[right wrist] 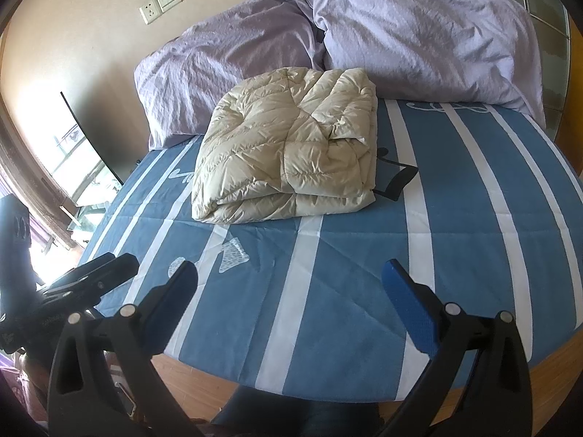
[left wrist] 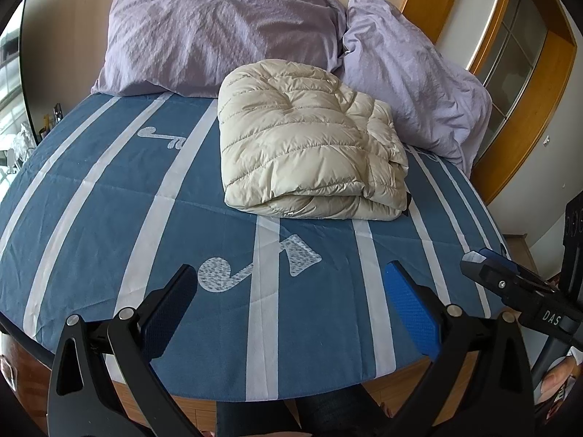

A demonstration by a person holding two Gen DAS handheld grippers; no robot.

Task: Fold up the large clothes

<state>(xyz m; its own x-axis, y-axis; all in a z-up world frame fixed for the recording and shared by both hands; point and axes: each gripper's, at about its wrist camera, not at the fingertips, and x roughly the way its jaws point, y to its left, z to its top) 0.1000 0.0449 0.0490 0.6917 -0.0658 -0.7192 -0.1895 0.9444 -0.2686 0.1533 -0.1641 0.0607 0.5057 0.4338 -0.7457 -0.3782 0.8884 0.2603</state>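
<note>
You are holding the left gripper (left wrist: 291,298) low over the foot end of the bed (left wrist: 91,218), its camera looking along the fingers (left wrist: 410,309) toward the headboard wall. Its fingers are standing wide apart with nothing between them, and they are hovering above the blue striped sheet rather than pressing into it. You are carrying the right gripper (right wrist: 291,298) in much the same pose just beside it, fingers (right wrist: 408,309) spread wide and gripping nothing; from the left view its tips (left wrist: 481,262) are poking in at the right edge, and those too are sitting apart.

The folded cream puffer jacket (left wrist: 309,149) is lying as a thick, squarish bundle on the upper middle of the bed, well ahead of both grippers and touched by neither. Its far edge is resting against the two lilac pillows (left wrist: 218,32) propped at the wall (the right one is leaning over the bundle's corner). A small dark strap or tag (right wrist: 399,180) is sticking out from under the jacket's right side; you cannot tell from here what it belongs to.

There are no containers on the bed, only the sheet, the pillows and the jacket.
</note>
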